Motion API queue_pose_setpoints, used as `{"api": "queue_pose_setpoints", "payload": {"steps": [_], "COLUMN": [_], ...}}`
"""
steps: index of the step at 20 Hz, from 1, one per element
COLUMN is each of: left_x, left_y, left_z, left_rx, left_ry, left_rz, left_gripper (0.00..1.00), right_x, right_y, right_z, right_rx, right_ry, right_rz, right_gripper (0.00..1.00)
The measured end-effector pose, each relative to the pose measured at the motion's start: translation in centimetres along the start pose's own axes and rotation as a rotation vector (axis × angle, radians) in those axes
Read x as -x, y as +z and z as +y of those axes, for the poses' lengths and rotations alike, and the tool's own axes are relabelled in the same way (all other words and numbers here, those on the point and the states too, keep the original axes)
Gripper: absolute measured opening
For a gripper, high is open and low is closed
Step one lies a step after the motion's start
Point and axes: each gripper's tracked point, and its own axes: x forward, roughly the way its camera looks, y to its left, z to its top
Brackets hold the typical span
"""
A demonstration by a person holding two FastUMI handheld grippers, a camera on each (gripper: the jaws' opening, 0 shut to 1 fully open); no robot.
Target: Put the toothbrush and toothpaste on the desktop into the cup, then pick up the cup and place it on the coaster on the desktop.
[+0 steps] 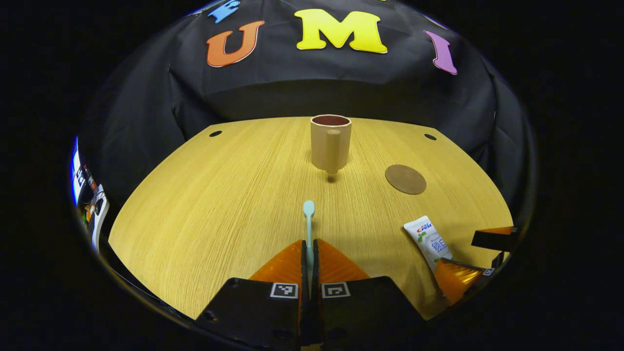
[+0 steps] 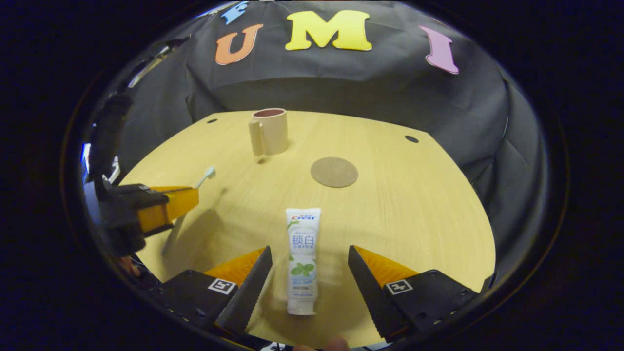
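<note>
Now, left gripper view: left tongs [image 1: 310,246] clamped on toothbrush [image 1: 308,214], head pointing straight ahead at cup [image 1: 330,144] standing on counter [image 1: 219,195].

Right gripper view: right tongs [image 2: 308,265] spread wide, straddling toothpaste [image 2: 302,258] lying lengthwise between fingers, not pressed; coaster [image 2: 334,171] beyond, bare.

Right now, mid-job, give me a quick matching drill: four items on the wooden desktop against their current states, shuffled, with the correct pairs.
Items:
1. pale blue toothbrush
2. white toothpaste tube
3. tan handled cup
4. round brown coaster

States:
A. bare, nothing set on it
B. lying flat between open fingers of the right gripper
C. standing upright at the far side
D. clamped in the left gripper

Pairs: 1-D, 2-B, 3-C, 4-A
</note>
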Motion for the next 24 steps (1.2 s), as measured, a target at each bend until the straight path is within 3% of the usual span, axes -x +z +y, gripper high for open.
{"api": "queue_pose_setpoints", "payload": {"steps": [2,4,8,9,11,14,18,19,24], "left_x": [0.3,0.6,1.0,0.9,0.8,0.7,0.2,-0.1,-0.9], "left_y": [1.0,2.2,4.5,5.0,5.6,6.6,10.1,10.9,14.9], "left_z": [0.6,1.0,1.7,1.8,2.1,2.2,2.6,2.7,2.5], "left_rx": [0.008,0.023,0.04,0.041,0.05,0.055,0.062,0.062,0.061], "left_ry": [0.003,0.004,0.001,0.001,0.0,-0.005,-0.013,-0.014,-0.034], "left_rz": [-0.017,-0.036,-0.077,-0.085,-0.098,-0.112,-0.171,-0.184,-0.243], "left_gripper": [0.04,0.03,0.03,0.03,0.03,0.03,0.04,0.04,0.03], "right_x": [-1.1,-1.9,-2.5,-2.5,-2.8,-2.1,-0.1,0.1,1.0], "right_y": [0.0,-0.1,-1.0,-1.2,-1.5,-1.0,4.0,5.5,10.0], "right_z": [0.4,0.6,1.0,0.9,0.7,0.9,1.3,1.3,2.2], "right_rx": [-0.002,-0.007,-0.023,-0.025,-0.031,-0.041,-0.081,-0.074,-0.049], "right_ry": [0.002,0.0,0.024,0.023,0.019,0.041,0.077,0.08,0.114], "right_rz": [0.026,0.063,0.147,0.162,0.183,0.202,0.077,0.029,-0.072], "right_gripper": [0.98,0.92,0.7,0.56,0.43,0.32,0.32,0.21,0.21]}}
